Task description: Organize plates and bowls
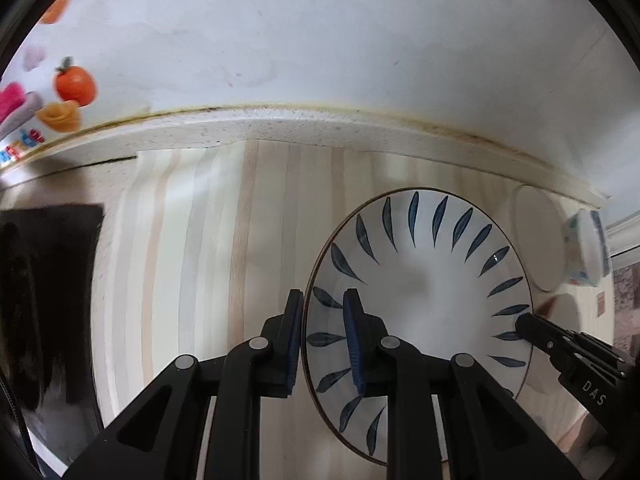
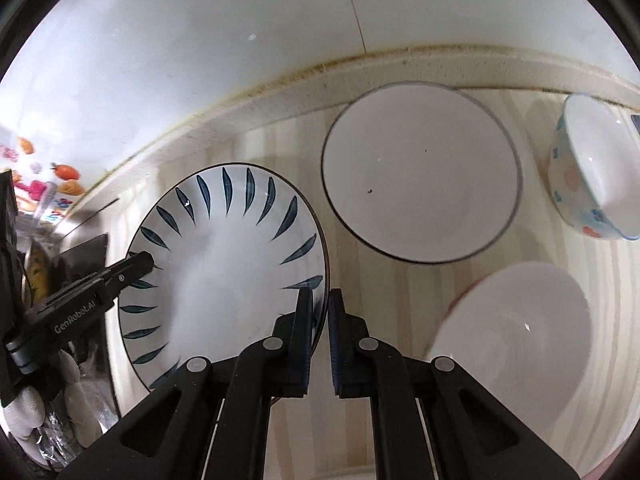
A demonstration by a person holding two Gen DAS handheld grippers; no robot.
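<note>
Porcelain, white with dark blue leaf strokes round its rim, the leaf-patterned plate [image 1: 420, 276] is sitting on the pale striped wooden counter [image 1: 200, 240], and both tools are clamping it from opposite sides. Left gripper [image 1: 322, 340] is pinching the plate's near-left rim between its blue pads, one finger outside the edge and one over the plate. Right gripper [image 2: 320, 320] is closing tight on the opposite rim, its jaws nearly together with the thin edge between them.

Crowding the plate on its right are a plain white plate [image 2: 422, 172] with a dark rim line, just beside it, a white bowl [image 2: 516, 344] nearer the camera, and a flower-spotted bowl [image 2: 588, 172] lying tilted near the wall [image 2: 240, 40] — all three are showing whole only from the right wrist; the left wrist view is catching mere slivers of them behind the held plate. Left wrist view alone is giving a clear look at the orange and pink stickers [image 1: 72, 88] on the wall and a dark shape [image 1: 44, 300] at the counter's left end.
</note>
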